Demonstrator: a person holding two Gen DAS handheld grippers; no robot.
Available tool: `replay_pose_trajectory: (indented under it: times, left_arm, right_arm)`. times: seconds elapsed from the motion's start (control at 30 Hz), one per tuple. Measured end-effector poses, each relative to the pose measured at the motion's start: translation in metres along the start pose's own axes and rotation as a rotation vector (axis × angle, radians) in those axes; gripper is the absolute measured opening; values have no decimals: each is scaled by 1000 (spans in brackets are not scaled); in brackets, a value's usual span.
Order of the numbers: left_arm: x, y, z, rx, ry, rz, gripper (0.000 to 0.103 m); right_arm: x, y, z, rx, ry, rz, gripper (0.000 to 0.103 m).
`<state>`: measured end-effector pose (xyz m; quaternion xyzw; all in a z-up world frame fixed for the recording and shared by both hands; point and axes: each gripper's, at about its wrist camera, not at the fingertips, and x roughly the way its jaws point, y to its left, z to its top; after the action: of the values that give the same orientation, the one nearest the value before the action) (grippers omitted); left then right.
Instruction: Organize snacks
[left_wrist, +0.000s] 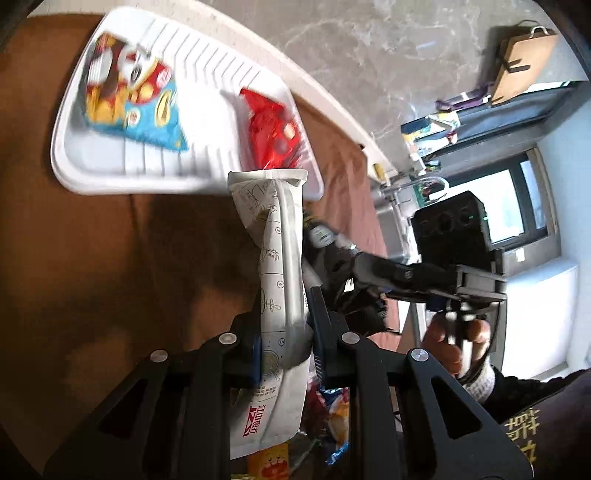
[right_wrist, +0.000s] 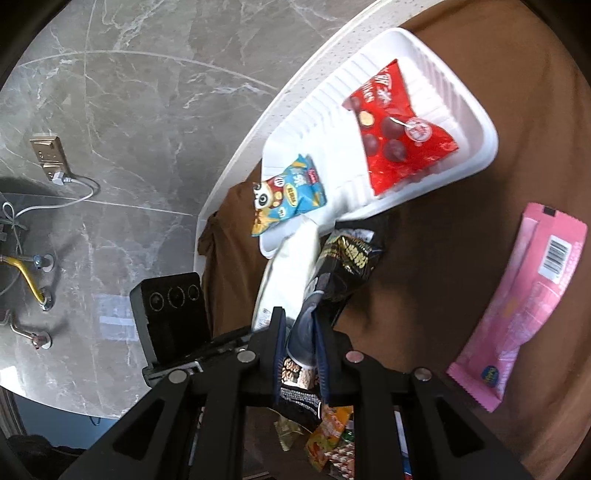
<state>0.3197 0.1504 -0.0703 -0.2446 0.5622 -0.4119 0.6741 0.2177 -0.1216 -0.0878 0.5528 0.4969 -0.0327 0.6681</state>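
Clamping white packet (left_wrist: 282, 258) in left gripper (left_wrist: 284, 332), long axis pointing at far white tray (left_wrist: 192, 181); right gripper (right_wrist: 299, 350) pinching black packet (right_wrist: 347, 258), trailing nearer.

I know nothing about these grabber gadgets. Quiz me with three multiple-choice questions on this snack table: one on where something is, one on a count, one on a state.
1. Where is the pink wrapped snack bar?
A in the tray
B on the brown cloth
C held by a gripper

2. How many packets lie in the white ribbed plastic tray?
A two
B four
C none

3. The left gripper is:
A empty, open
B shut on the white printed pouch
C out of view

Answers: B, it lies on cloth outside the tray; A, one red, one blue; B, its pads pinch the pouch.
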Motion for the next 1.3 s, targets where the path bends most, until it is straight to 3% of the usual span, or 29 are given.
replay_pose_trajectory:
  times: [0.33, 0.63, 0.9, 0.93, 0.97, 1.0, 1.07, 1.3]
  left_arm:
    - [-31, 1, 42, -42, -120, -42, 19]
    - [-27, 21, 92, -94, -179, 23, 19]
    - [-9, 19, 126, -49, -217, 179, 20]
    - [-7, 18, 128, -41, -214, 207, 20]
    - [-5, 16, 131, -35, -215, 232, 20]
    - [-4, 15, 132, -26, -222, 264, 20]
    - [-3, 14, 135, -22, -229, 292, 21]
    - [-17, -20, 129, 91, -347, 478, 26]
  right_arm:
    - [5, 11, 35, 33, -44, 105, 18]
    - [22, 9, 87, 2, -92, 36, 18]
    - [40, 9, 116, -56, -97, -66, 19]
    - [41, 10, 117, -68, -103, -87, 21]
    - [41, 12, 118, -82, -111, -113, 34]
    - [41, 14, 118, -94, -122, -130, 56]
    - [37, 16, 117, -105, -152, -146, 68]
    - [18, 53, 107, -280, -223, -229, 70]
